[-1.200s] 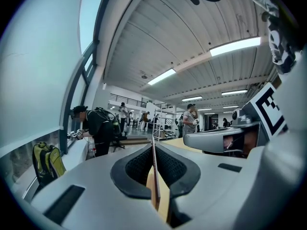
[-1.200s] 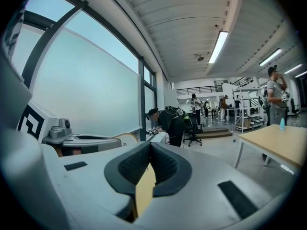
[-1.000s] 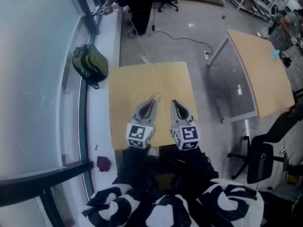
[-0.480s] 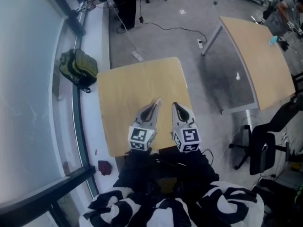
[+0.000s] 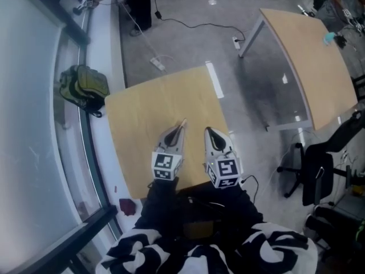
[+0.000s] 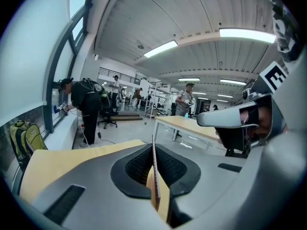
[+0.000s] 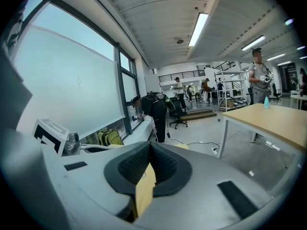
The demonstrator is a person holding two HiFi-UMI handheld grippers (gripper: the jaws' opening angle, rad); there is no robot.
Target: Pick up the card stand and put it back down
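No card stand shows in any view. The light wooden table [image 5: 142,110] is bare. My left gripper [image 5: 183,121] and right gripper [image 5: 207,130] hang side by side over the table's near part, both pointing away from me. Each is shut, its jaws meeting in a point with nothing between them. In the left gripper view the left gripper [image 6: 153,139] has its pads pressed together, and the tabletop [image 6: 57,162] lies below. In the right gripper view the right gripper [image 7: 150,145] is closed the same way.
A green backpack [image 5: 84,87] lies on the window ledge left of the table. A second wooden table [image 5: 311,56] stands at the right, with a black office chair [image 5: 319,173] near it. A cable [image 5: 188,24] runs over the floor. A person in black [image 6: 87,102] stands at the window.
The head view has swung, so the table now sits further left and more turned. Both grippers have come lower over its near part, still side by side and shut.
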